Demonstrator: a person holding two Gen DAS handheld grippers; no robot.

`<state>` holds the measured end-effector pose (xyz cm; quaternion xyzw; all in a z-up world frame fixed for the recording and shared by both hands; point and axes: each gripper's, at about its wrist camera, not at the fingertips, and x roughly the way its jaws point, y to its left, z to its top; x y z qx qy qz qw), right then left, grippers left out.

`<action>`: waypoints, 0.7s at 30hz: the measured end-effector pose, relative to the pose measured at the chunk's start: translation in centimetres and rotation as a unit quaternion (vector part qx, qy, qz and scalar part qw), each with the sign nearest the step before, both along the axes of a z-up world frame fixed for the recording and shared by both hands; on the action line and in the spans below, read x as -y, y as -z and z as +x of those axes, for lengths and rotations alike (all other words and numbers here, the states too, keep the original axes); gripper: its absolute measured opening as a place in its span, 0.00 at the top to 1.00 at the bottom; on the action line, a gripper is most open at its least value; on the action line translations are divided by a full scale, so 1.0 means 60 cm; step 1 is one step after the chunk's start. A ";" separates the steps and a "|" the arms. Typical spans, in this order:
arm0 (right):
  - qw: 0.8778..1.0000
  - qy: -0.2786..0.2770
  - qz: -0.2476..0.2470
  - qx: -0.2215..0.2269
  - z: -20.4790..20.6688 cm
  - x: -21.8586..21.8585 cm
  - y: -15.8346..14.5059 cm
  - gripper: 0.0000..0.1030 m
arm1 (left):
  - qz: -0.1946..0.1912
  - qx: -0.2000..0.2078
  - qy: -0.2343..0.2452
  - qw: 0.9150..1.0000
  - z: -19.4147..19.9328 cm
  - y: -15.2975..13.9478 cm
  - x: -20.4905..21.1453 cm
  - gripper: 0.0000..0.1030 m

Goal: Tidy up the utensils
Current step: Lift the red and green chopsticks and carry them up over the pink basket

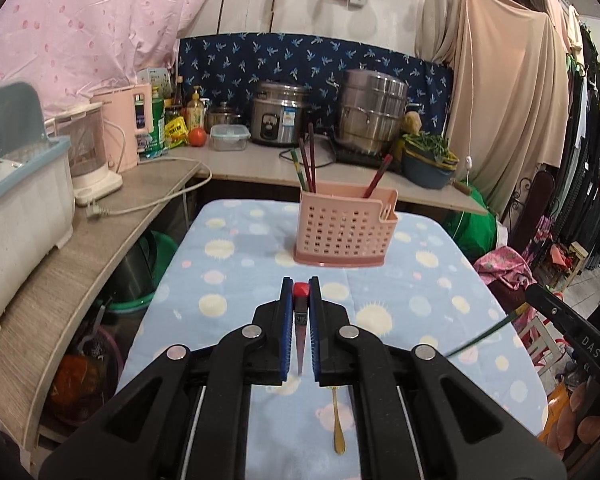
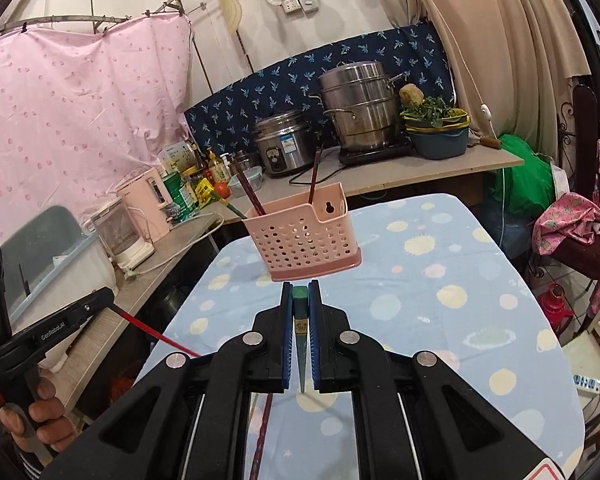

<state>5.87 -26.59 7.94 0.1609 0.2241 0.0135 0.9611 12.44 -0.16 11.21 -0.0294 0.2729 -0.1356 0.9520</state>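
A pink perforated utensil holder stands on the blue dotted tablecloth, with several chopsticks upright in it. My left gripper is shut on a red chopstick, held above the cloth just short of the holder. My right gripper is shut on a green chopstick, close in front of the holder. Each wrist view catches the other gripper from the side: the right one with its green stick, the left one with its red stick. A gold spoon and a dark red chopstick lie on the cloth below.
Behind the table runs a counter with a rice cooker, a steel steamer pot, a blue basin of greens, a pink kettle and a dish rack. Clothes hang at the right.
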 end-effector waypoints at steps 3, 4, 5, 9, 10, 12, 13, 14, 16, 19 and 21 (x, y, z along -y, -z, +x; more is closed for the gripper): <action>1.000 -0.002 0.004 0.005 0.013 0.006 -0.011 0.93 | -0.001 0.010 0.000 1.000 0.014 -0.018 0.004 0.93; 1.000 -0.003 0.007 0.006 0.018 0.009 -0.014 0.93 | -0.002 0.014 0.000 1.000 0.019 -0.026 0.006 0.93; 1.000 -0.004 0.010 0.007 0.024 0.012 -0.018 0.93 | -0.003 0.017 0.001 1.000 0.024 -0.032 0.006 0.93; 0.999 -0.010 0.031 0.009 0.053 0.028 -0.034 0.93 | -0.020 0.025 0.008 0.999 0.049 -0.062 0.010 0.93; 0.999 -0.013 0.039 0.010 0.063 0.033 -0.040 0.93 | -0.026 0.026 0.010 0.999 0.058 -0.071 0.011 0.93; 0.999 -0.016 0.048 0.015 0.082 0.040 -0.053 0.93 | -0.036 0.032 0.014 0.999 0.077 -0.092 0.015 0.93; 0.998 -0.017 0.049 0.019 0.093 0.044 -0.063 0.93 | -0.039 0.036 0.015 0.998 0.085 -0.102 0.018 0.93; 0.998 -0.016 0.048 0.025 0.103 0.046 -0.073 0.93 | -0.041 0.043 0.016 0.998 0.095 -0.115 0.022 0.93; 0.998 -0.012 0.042 0.036 0.125 0.051 -0.094 0.93 | -0.046 0.057 0.014 0.997 0.111 -0.137 0.028 0.93; 0.998 -0.006 0.038 0.056 0.166 0.061 -0.129 0.93 | -0.060 0.074 0.015 0.995 0.144 -0.173 0.037 0.93; 0.997 -0.003 0.040 0.066 0.194 0.067 -0.150 0.93 | -0.059 0.088 0.012 0.994 0.164 -0.194 0.045 0.93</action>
